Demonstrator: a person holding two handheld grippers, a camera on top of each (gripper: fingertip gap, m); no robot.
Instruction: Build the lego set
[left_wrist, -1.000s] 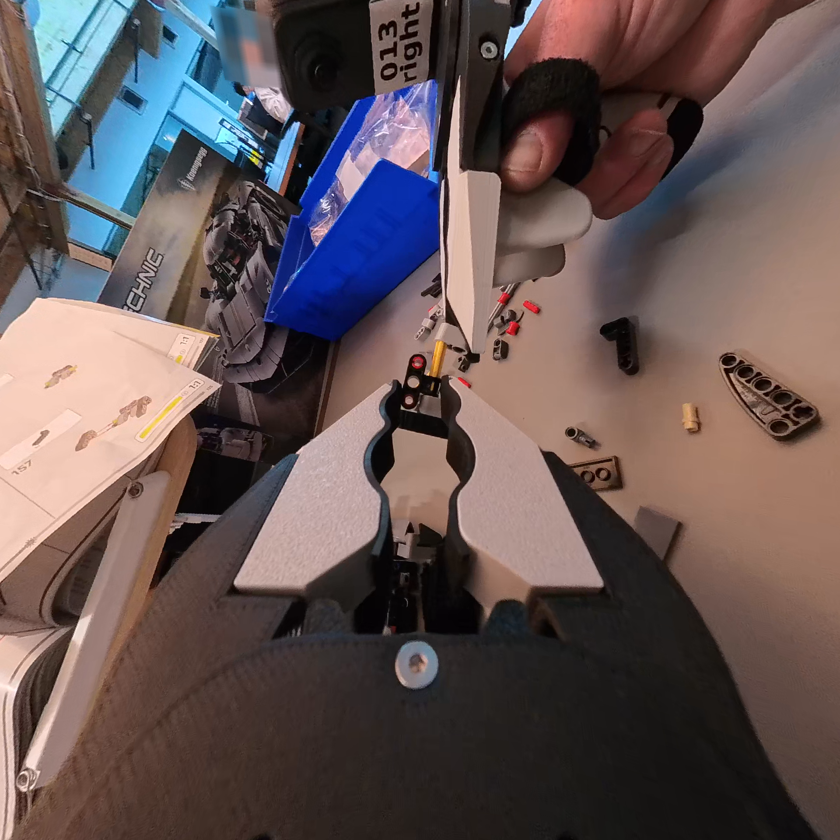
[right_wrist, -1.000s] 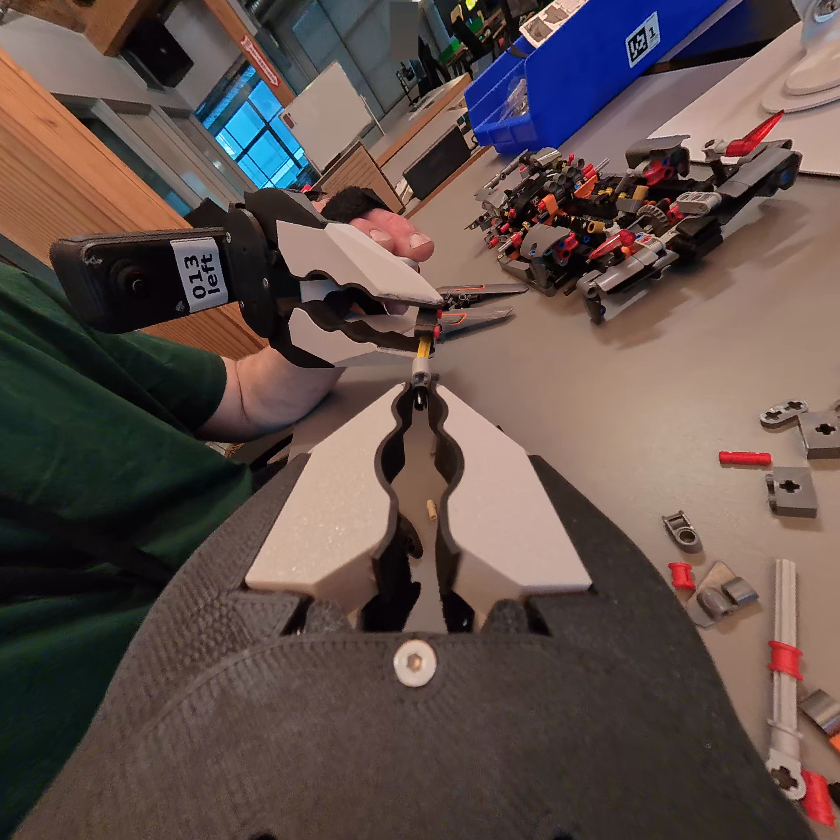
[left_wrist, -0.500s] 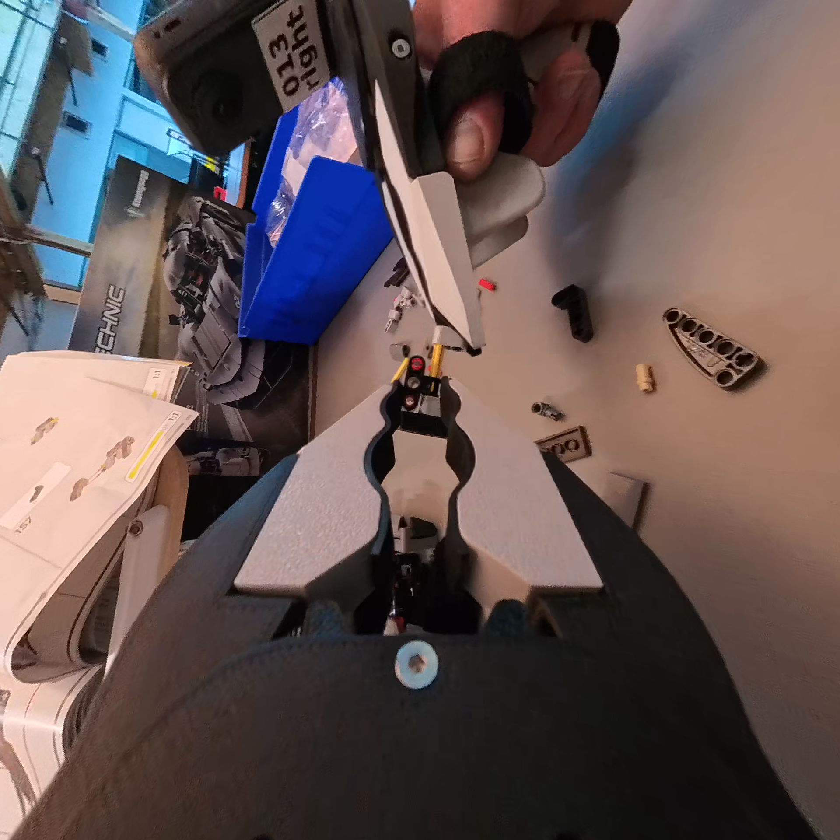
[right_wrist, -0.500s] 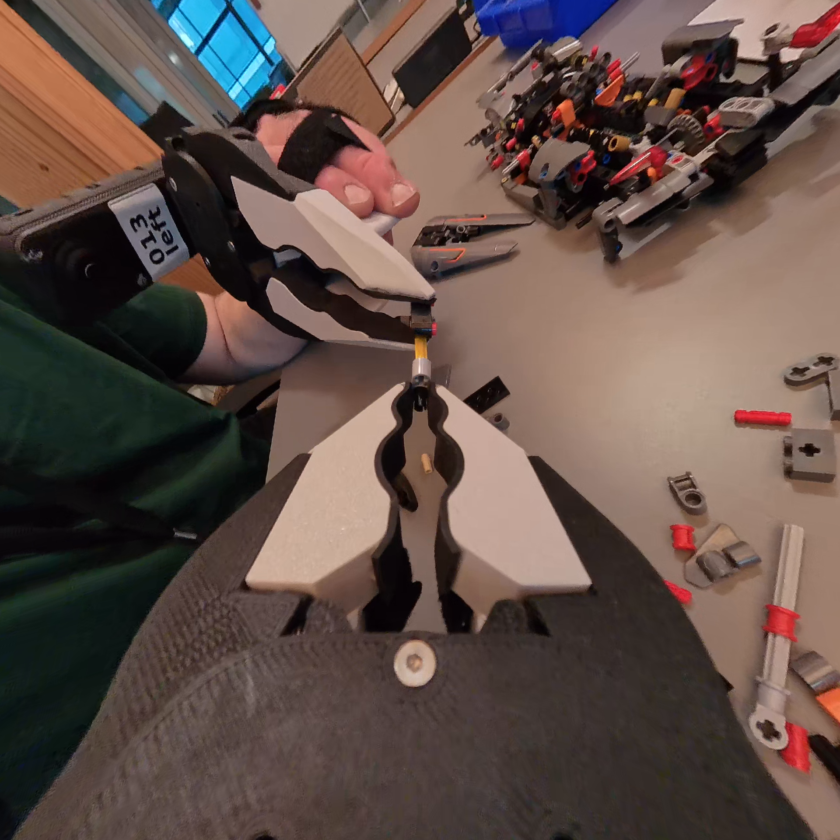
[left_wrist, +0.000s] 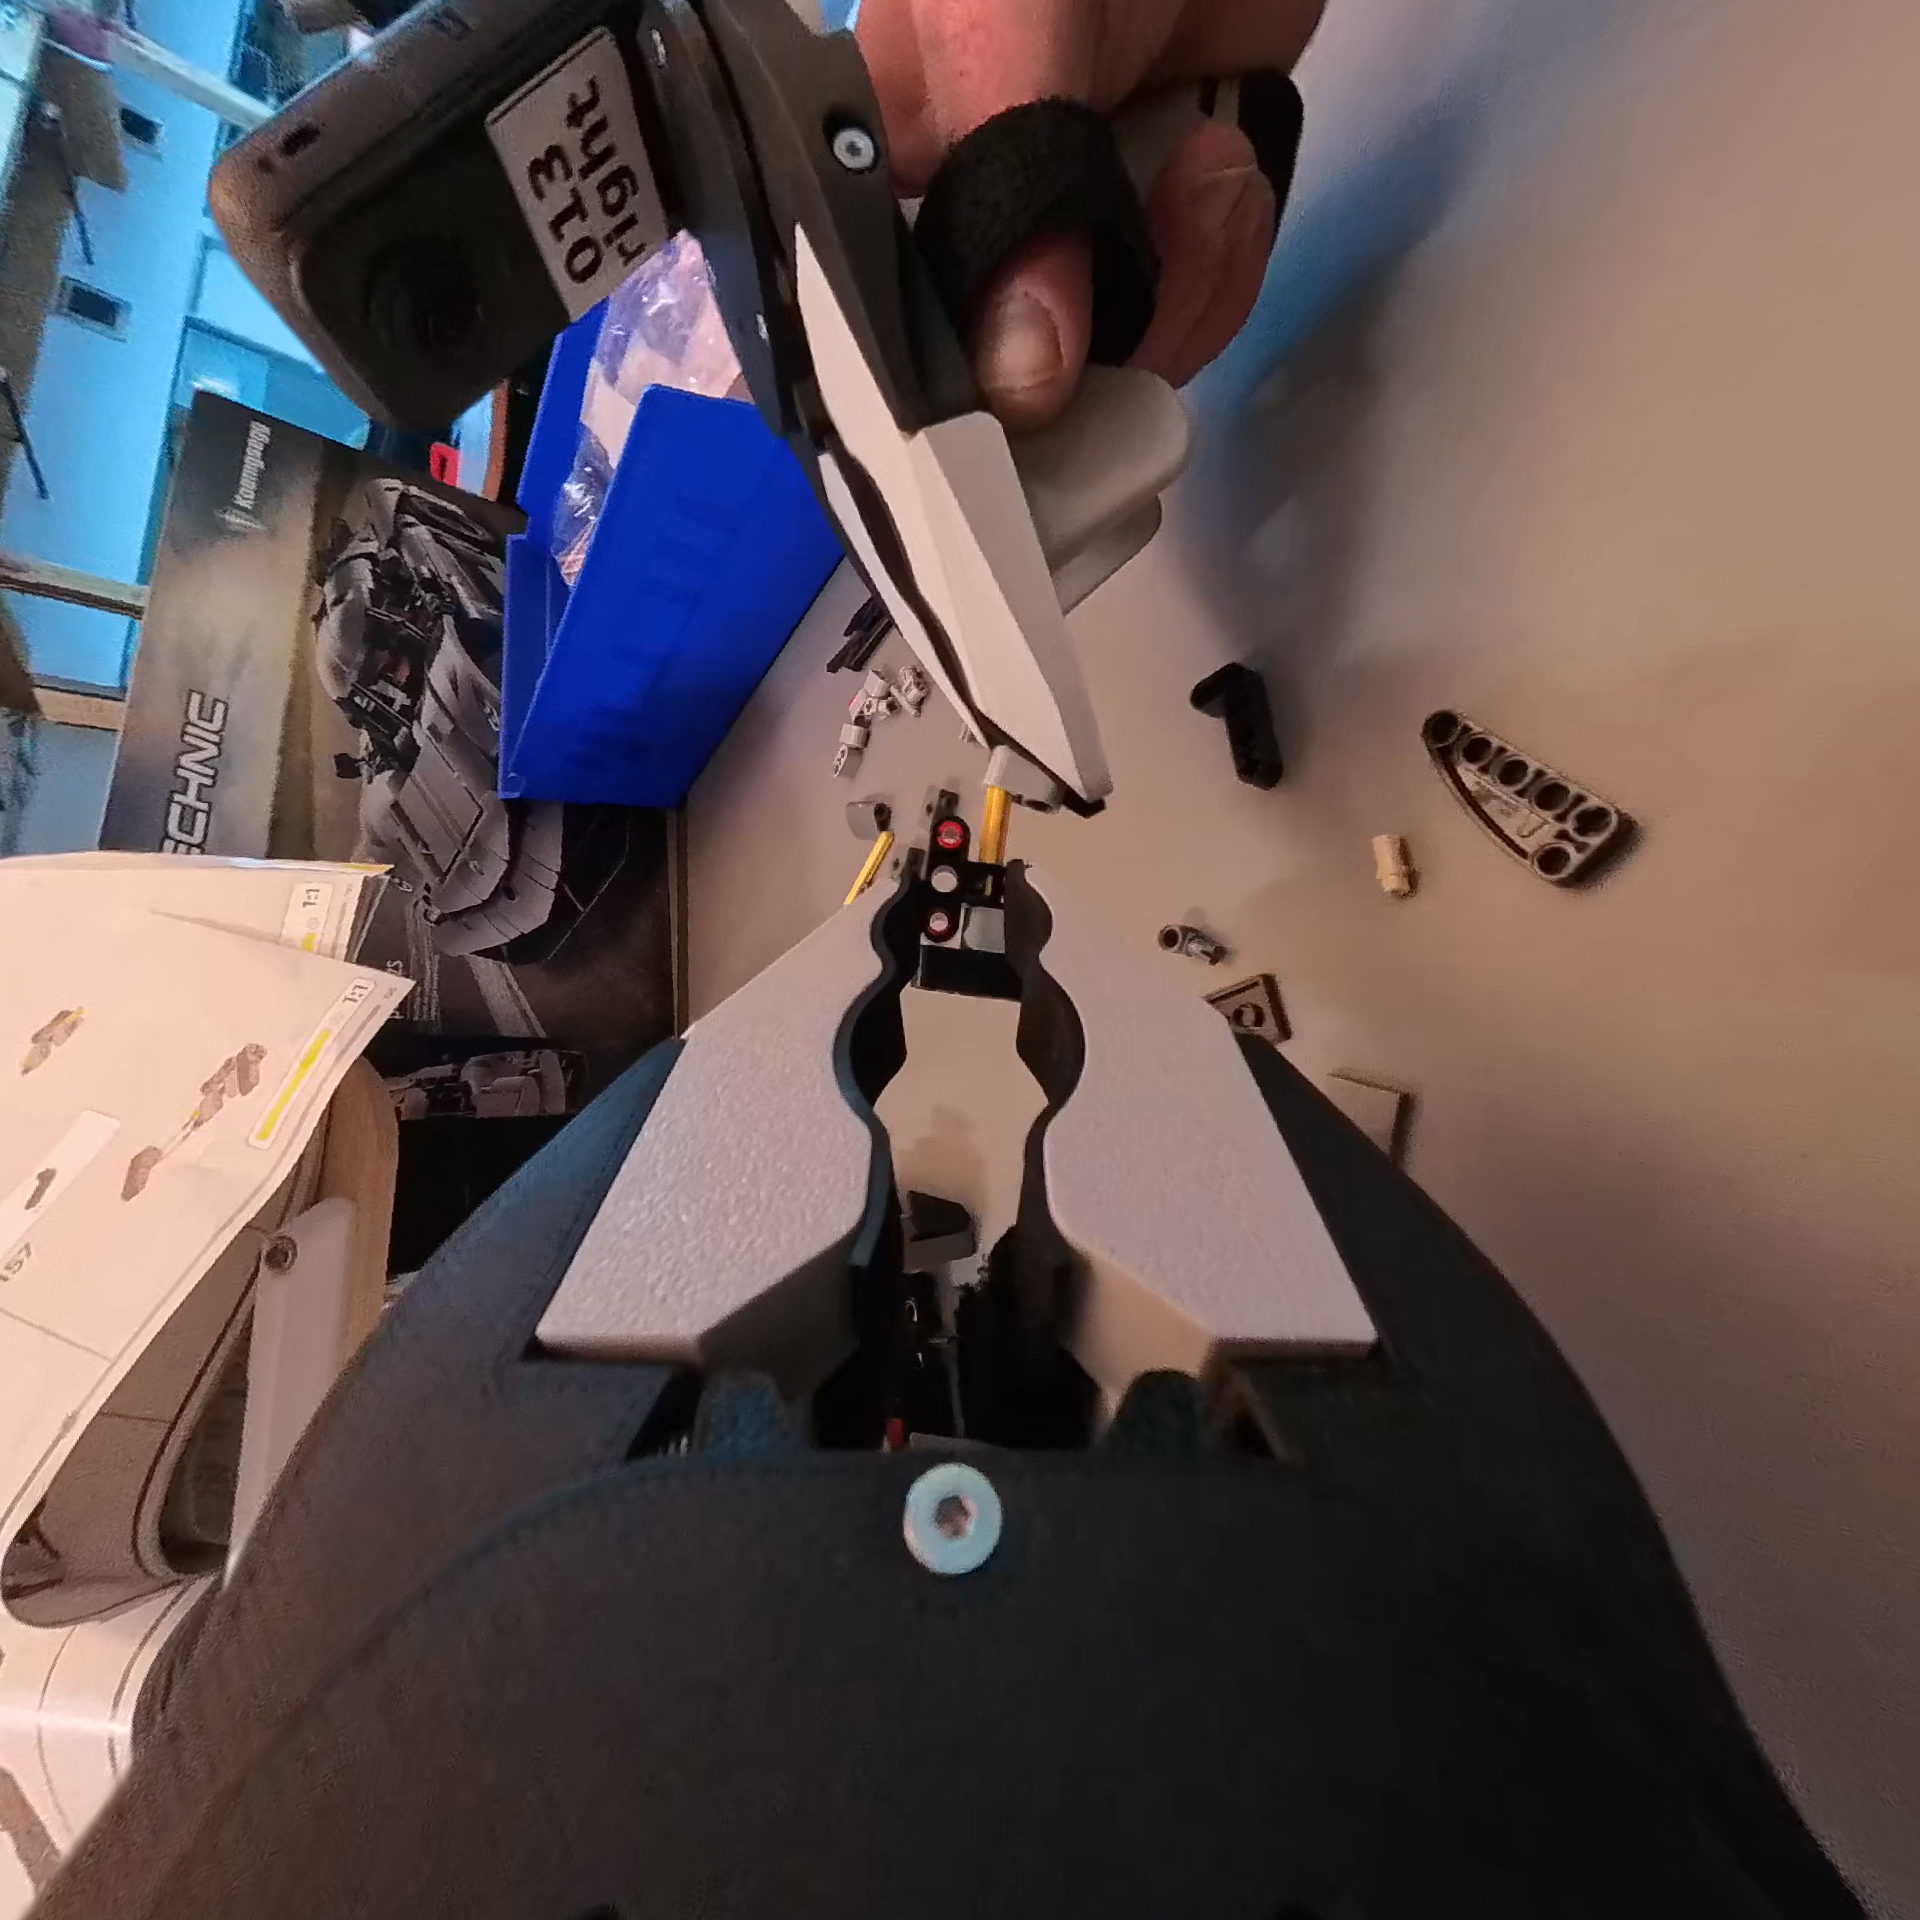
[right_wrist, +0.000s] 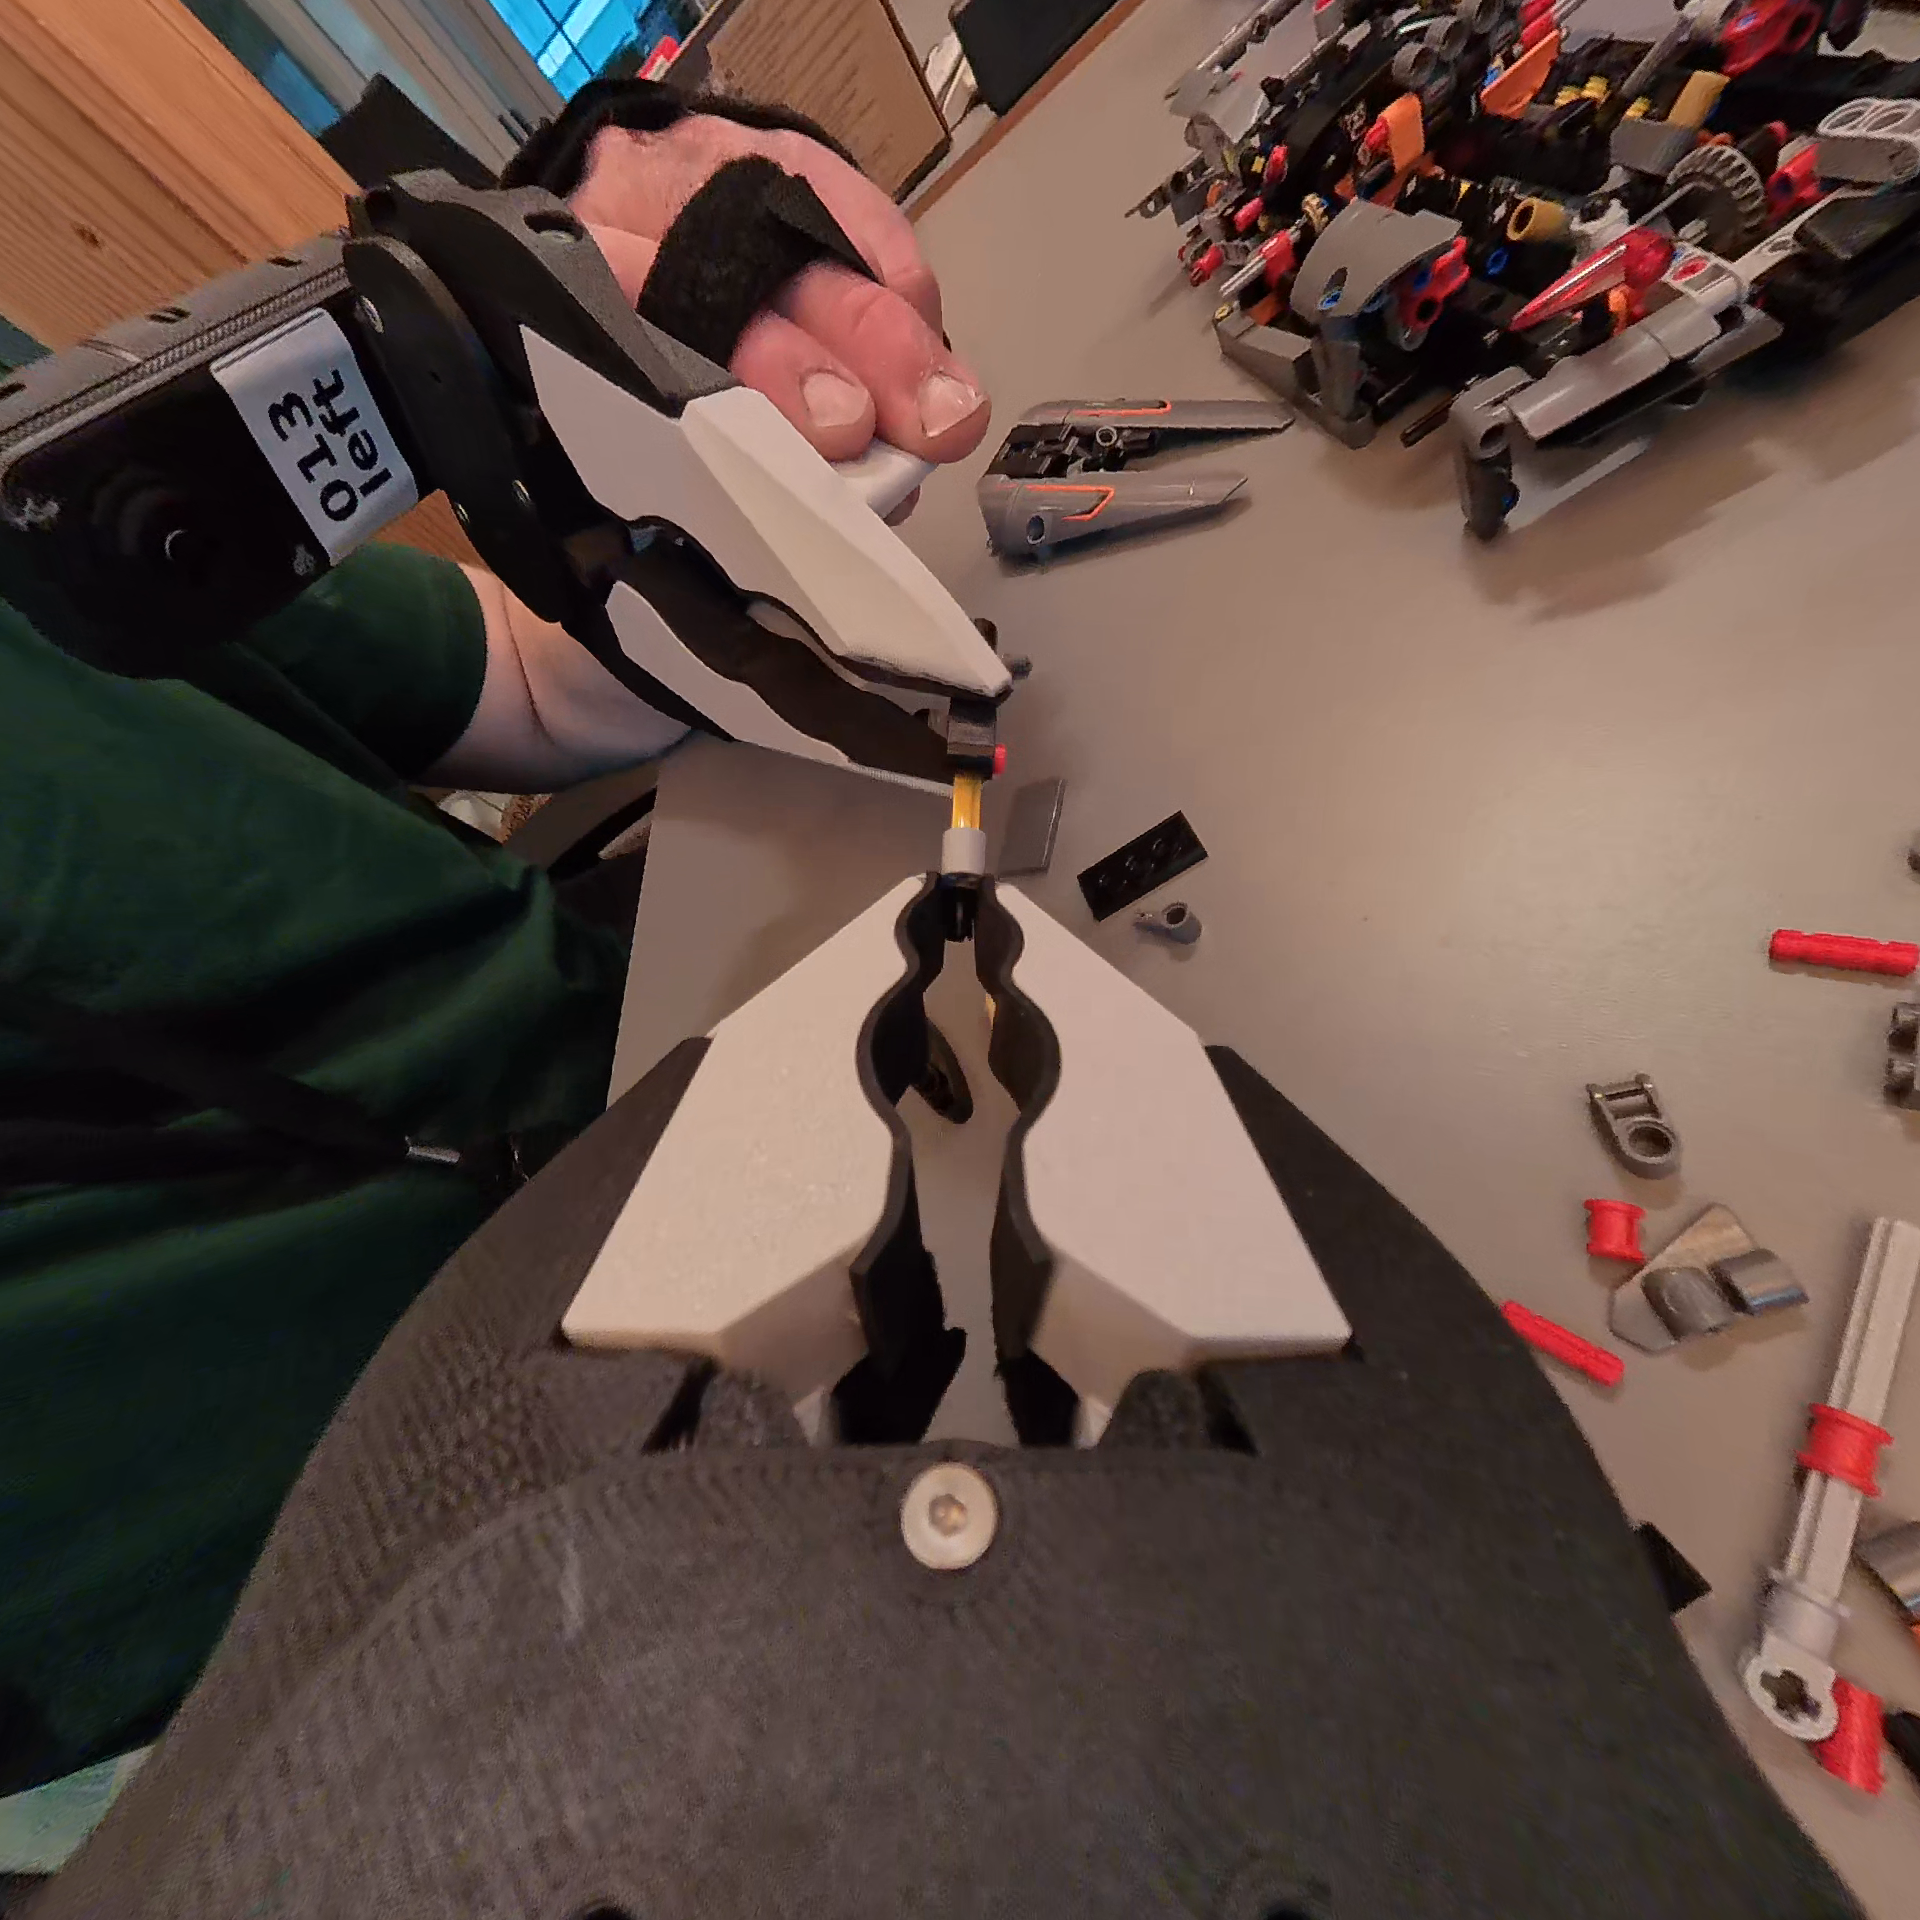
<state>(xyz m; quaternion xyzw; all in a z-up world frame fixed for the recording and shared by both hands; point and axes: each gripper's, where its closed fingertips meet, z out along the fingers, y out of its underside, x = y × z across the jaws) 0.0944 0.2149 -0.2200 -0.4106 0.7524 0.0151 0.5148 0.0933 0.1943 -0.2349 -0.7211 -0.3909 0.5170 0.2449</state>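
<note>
Midway above the desk (right_wrist: 1455, 779), left gripper (left_wrist: 961, 914) jaws clamp a black beam (left_wrist: 956, 935); right gripper (right_wrist: 958, 899) jaws pinch the yellow axle (right_wrist: 966, 802), needing straight insertion

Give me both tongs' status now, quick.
Left tongs: closed on the black beam with red pins.
Right tongs: closed on the end of the yellow axle that joins the beam.
</note>
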